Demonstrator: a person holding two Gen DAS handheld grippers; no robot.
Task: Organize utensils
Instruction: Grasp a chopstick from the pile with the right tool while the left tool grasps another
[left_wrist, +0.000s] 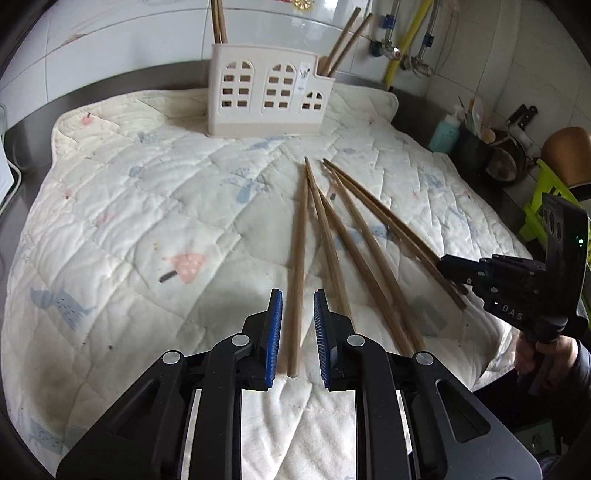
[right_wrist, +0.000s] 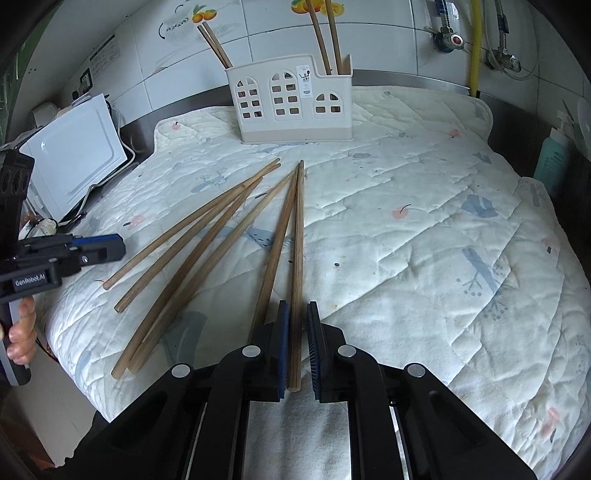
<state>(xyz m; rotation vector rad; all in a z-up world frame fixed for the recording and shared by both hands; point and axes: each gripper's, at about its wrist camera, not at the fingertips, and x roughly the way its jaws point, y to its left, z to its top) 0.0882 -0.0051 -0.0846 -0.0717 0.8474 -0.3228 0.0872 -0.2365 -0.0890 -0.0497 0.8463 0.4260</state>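
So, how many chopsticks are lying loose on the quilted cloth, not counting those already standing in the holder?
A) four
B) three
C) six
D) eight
C: six wooden chopsticks lie fanned on the quilted cloth in front of the white holder, and the right wrist view shows each one separately. Both grippers, the left gripper and the right gripper, each straddle one with jaws open.

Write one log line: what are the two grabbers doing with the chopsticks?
left gripper: open, straddling wooden chopstick | right gripper: open, straddling another | cream house-shaped holder: some chopsticks inside
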